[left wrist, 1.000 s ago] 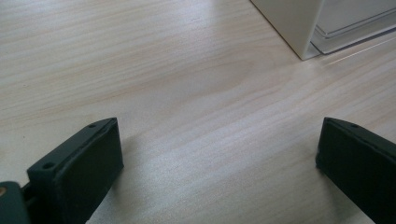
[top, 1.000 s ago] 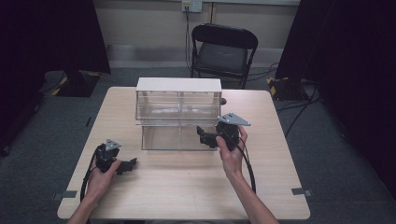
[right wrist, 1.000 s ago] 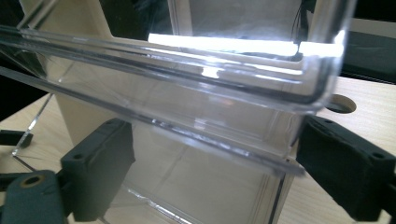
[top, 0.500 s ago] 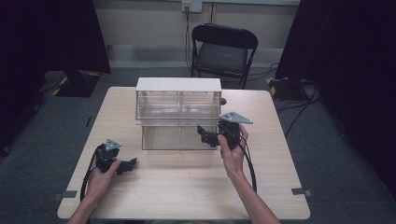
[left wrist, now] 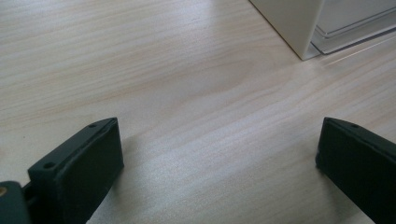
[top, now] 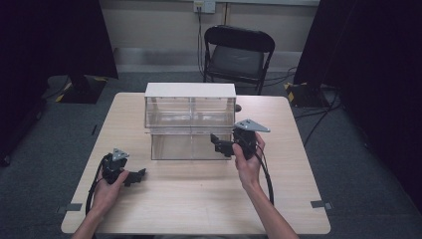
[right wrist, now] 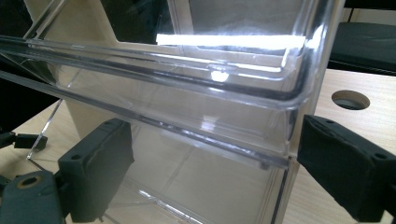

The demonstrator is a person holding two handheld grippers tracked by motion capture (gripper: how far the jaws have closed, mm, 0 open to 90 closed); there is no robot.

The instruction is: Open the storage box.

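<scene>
I see a clear plastic drawer cabinet [top: 190,124] with a white top and 2 tiers standing mid-tabletop [top: 199,199]. My right gripper [top: 219,144], jaws apart, is at its lower right front corner; my left gripper [top: 137,177], jaws apart, rests left of it.

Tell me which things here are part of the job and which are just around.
In the job:
clear drawer cabinet, right gripper open, jaws astride the cabinet's front right edge
left gripper open, low over the table

Just around:
folding chair behind the table
wall outlet
floor cables
</scene>
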